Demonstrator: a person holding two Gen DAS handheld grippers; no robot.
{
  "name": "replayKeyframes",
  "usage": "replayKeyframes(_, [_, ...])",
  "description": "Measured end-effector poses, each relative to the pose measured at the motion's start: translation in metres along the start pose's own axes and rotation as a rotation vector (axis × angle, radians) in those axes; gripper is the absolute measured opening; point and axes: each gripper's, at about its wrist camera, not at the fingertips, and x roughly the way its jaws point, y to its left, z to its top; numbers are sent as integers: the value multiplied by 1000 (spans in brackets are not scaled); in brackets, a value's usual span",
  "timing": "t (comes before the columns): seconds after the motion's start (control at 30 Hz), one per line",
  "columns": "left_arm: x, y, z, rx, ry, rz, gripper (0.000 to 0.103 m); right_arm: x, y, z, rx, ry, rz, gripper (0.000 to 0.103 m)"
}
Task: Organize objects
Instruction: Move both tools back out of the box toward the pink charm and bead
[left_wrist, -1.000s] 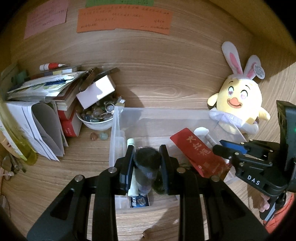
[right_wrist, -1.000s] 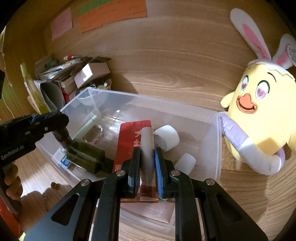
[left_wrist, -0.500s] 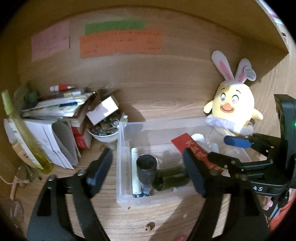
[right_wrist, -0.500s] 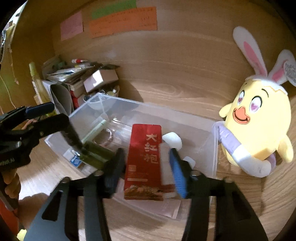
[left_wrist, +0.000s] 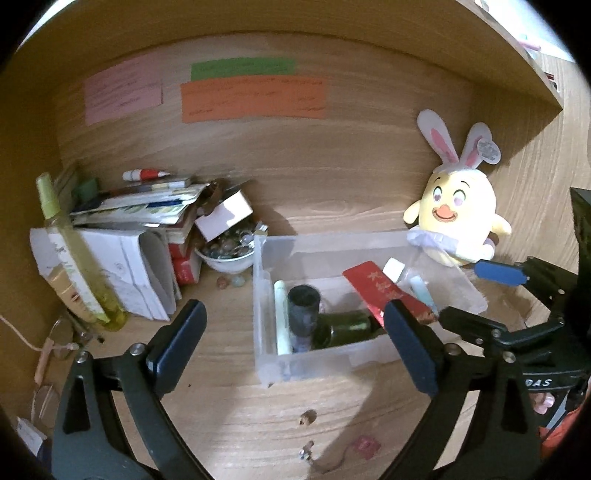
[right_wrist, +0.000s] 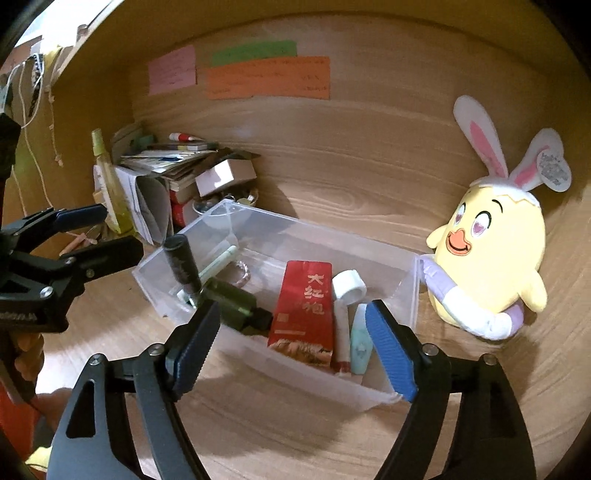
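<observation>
Trouble from here lies mostly in the crowding. The clear bin (right_wrist: 388, 284) sits on the wooden bench (left_wrist: 236, 398), and in it lie a dark cylinder (left_wrist: 303, 306) propped against the left end wall, a dark green bottle (right_wrist: 236, 302) on its side, a red packet (right_wrist: 306, 310), a white tube (right_wrist: 341, 332), a pale green case (right_wrist: 360, 345) and a pale stick (left_wrist: 281, 317). The left gripper (left_wrist: 295, 350) has its fingers (left_wrist: 177, 347) wide apart and opening, nothing between them; the right gripper (right_wrist: 291, 350) likewise stands apart and opening, empty, above the bin's near wall. The cylinder leans, by the look of it, with little support, so a nudge to the bin wall could tip it onto the bottle, which might roll. The red packet rides up on its neighbours and could slide if anything else is dropped beside it. The two grippers work close together over one bin, and a careless reach from either could knock the other or catch the rim and drag the light box across the bench. The plush chick (right_wrist: 487, 258) is touching the right end wall and could topple in. Small bits (left_wrist: 306, 417) remain loose on the bench in front of the bin, and they are easy to sweep off.
</observation>
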Motion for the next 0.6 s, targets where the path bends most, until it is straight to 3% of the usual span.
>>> replayKeyframes(0.23, [-4, 17, -20, -35, 62, -3, 98, -10, 23, -19, -49, -22, 10, 81])
replayKeyframes(0.6, [11, 31, -66, -37, 206, 11, 98, 15, 58, -59, -75, 102, 119, 80])
